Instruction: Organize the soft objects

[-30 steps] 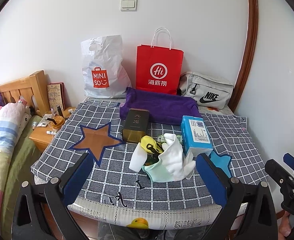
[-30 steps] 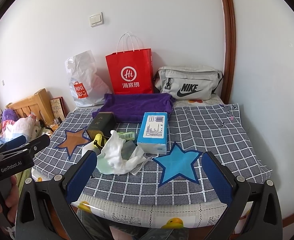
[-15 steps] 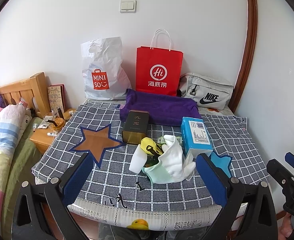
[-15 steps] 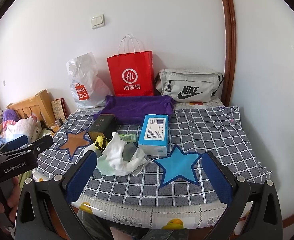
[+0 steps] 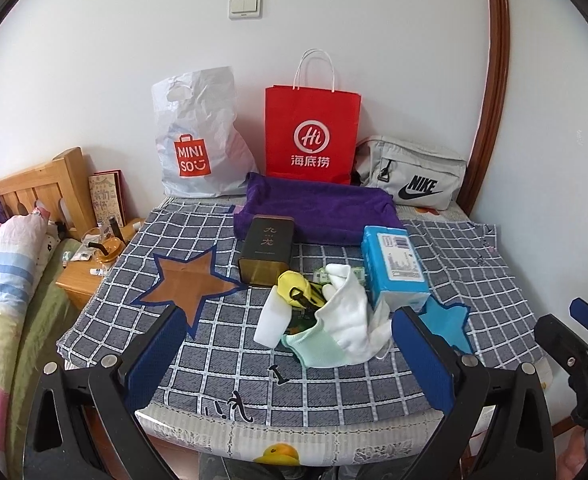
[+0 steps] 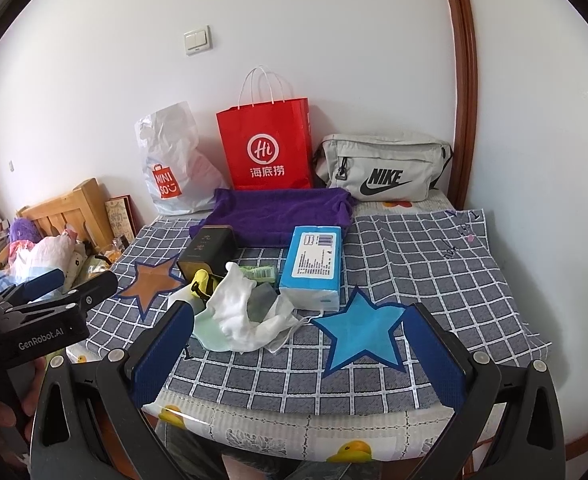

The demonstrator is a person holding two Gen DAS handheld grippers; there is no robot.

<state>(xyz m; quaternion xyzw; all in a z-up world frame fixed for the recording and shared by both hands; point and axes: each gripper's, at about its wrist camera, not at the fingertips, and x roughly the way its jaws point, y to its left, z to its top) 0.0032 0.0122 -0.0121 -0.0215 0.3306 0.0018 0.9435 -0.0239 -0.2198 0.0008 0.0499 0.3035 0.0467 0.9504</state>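
With both sets of jaws spread wide and holding nothing, the left gripper [image 5: 288, 354] and right gripper [image 6: 299, 350] hung short of the near edge of the table [image 5: 333, 388], so the step in hand looked like a first approach, nothing yet grasped. Just beyond them lay the soft pile: a white cloth [image 5: 349, 308] draped over a pale green cloth [image 5: 313, 350], with a yellow pouch [image 5: 294, 286] tucked at the back. The blue tissue pack [image 5: 393, 264] touched the pile on its right side, and the dark tin [image 5: 268, 248] stood just behind it. A folded purple towel [image 5: 317, 212] lay further back, well apart from the pile. Against the wall stood a white plastic bag [image 5: 198, 136], a red paper bag [image 5: 311, 136] and a grey waist bag [image 5: 411, 176].

Best move, likely: take the top white cloth first, pinch a bunched fold rather than a loose edge, lift straight up so the green one does not drag. Left was nearer the pile; right could pin the tissue pack. Mind the thin strap trailing toward the blue star [image 6: 363, 334].
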